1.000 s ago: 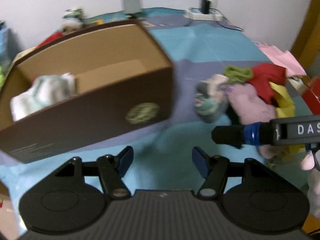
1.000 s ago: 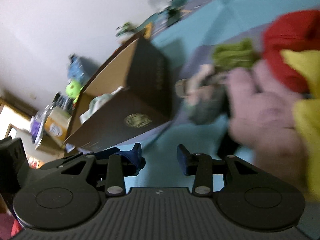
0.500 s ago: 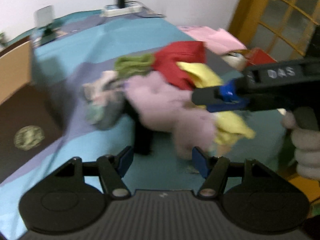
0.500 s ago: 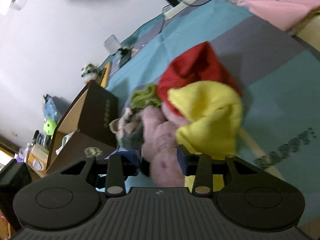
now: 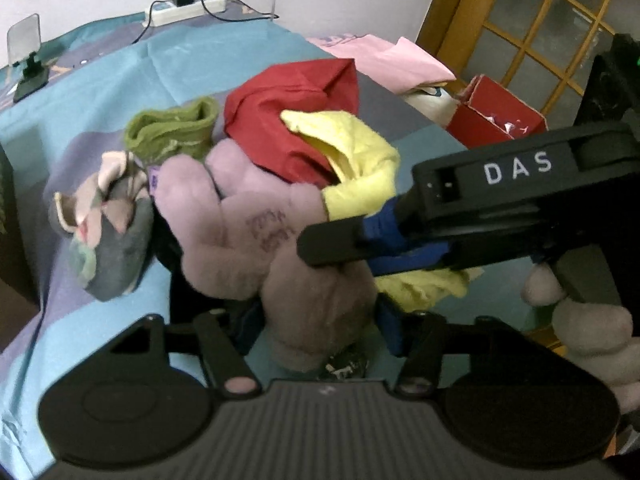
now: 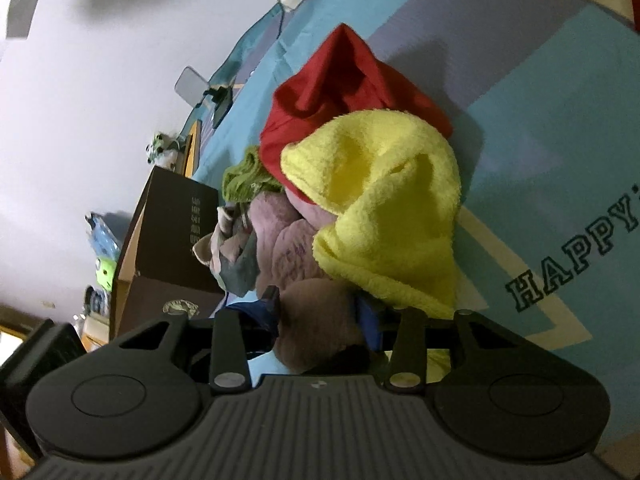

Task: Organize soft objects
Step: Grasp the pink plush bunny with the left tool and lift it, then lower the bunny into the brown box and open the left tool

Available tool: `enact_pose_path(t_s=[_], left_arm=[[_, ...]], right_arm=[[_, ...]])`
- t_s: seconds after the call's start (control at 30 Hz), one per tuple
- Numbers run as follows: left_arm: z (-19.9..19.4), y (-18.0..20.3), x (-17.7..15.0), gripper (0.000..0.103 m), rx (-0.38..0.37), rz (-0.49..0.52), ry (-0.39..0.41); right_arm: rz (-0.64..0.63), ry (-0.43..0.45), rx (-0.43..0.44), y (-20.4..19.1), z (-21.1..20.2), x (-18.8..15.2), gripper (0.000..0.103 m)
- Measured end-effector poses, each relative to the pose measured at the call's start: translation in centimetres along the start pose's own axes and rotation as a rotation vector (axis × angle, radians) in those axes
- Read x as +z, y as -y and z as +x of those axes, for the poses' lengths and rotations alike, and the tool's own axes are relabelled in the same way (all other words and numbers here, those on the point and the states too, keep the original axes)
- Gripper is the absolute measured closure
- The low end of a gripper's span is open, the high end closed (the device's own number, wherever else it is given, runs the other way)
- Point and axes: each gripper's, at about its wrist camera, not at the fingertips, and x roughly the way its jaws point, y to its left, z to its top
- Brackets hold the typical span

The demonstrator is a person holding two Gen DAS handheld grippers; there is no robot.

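A heap of soft things lies on the blue and purple bed cover. It holds a pink plush toy, a yellow towel, a red cloth, a green sock and a grey-pink patterned cloth. My left gripper is closing, with the plush's lower end between its fingers. My right gripper is opening, with another part of the plush between its fingers, under the yellow towel. In the left wrist view the right gripper reaches in from the right.
A brown cardboard box stands left of the heap. A power strip and a small stand lie at the bed's far side. Folded pink cloth and a red box sit at the right edge. A person's hand holds the right gripper.
Both views swung away from the cardboard box and came down onto the heap. The pink plush now sits between both pairs of fingers. The left jaws have narrowed, the right have widened.
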Motion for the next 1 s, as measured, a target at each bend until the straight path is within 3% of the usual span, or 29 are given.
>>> enact_pose_path(t_s=[0.23,0.47,0.73,1.0], left_arm=[[-1.5,-0.1,-0.1,0.054,0.011,0.015,0.035],[-6.9,-0.6,-0.9,0.055,0.020,0.045,0.104],[-13.7,-1.7,-1.0,0.055,0.114,0.103,0.270],[-18.2,-6.2,-0.4,0.055,0.232,0.051,0.391]], right_arm=[[-0.002,-0.029,0.046,-0.3,-0.7,-0.1,0.075],[-0.025,-0.056,0.146,-2.9,-1.9,-1.0,0.075],[-0.106,-0.047,0.291,-7.8,-2.3,-2.7,0.075],[-0.230,-0.028,0.356,-14.2,0.9,-1.4,0.075]])
